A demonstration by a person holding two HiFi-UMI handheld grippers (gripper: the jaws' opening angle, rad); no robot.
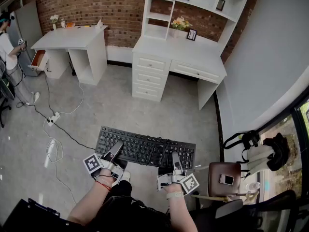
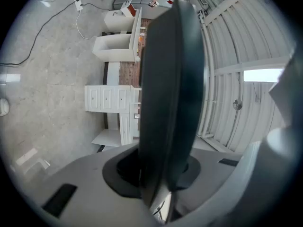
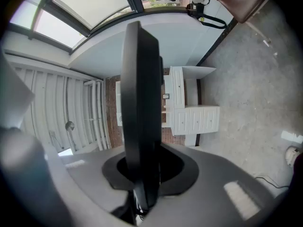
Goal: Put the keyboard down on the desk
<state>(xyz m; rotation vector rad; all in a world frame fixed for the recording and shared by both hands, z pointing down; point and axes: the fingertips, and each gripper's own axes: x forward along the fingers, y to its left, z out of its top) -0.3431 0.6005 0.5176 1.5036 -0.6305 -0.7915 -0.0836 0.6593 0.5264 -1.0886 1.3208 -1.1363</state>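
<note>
One black keyboard, up in the air over the floor, well short of the desk. Left hand-held gripper and right hand-held gripper, two total, each clamp its near edge. I'd carry it level and lower both ends together. Two white desks: the other desk sits far left.

Floor to the desk lies open; power strip lies left.

Near edge of keyboard covered by left tongs and right tongs; keys unseen in both gripper views. Far-left person cut off by picture edge.
</note>
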